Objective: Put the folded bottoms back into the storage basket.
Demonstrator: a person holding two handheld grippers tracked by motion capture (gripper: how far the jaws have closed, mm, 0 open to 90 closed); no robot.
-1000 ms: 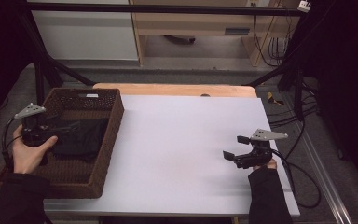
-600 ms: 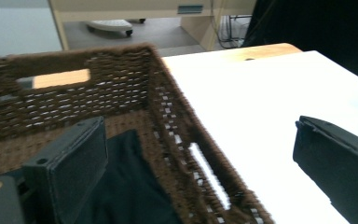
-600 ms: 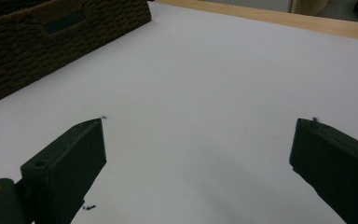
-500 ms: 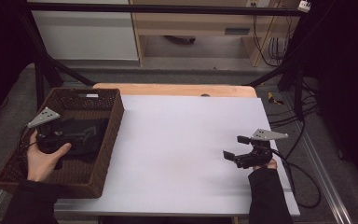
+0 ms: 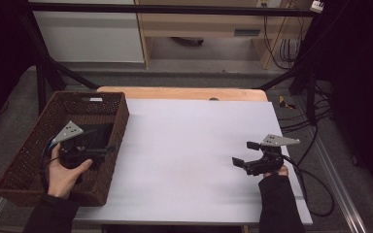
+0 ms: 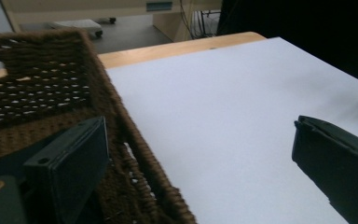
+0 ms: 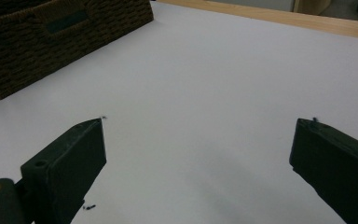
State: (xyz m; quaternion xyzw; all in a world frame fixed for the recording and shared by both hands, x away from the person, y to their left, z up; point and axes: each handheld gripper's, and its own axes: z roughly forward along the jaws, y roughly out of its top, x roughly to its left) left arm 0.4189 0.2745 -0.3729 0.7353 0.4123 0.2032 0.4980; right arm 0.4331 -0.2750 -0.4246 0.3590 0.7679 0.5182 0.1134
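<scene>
We see the left gripper (image 5: pixel 108 148) over the right rim of the dark brown rectangular woven wicker basket (image 5: pixel 29 150), which sits at the left edge of the white table surface (image 5: pixel 189 145). Jaws spread wide, holding nothing; one jaw is inside the basket, the other over the table. A dark item in the basket is too unclear to identify. Right gripper (image 5: pixel 245 154) hovers low at the table's right side, jaws wide, empty.

The dark flat thing (image 5: pixel 97 136) inside the brown woven wicker basket (image 5: pixel 29 145), at nine o'clock, is too shadowed to identify.
</scene>
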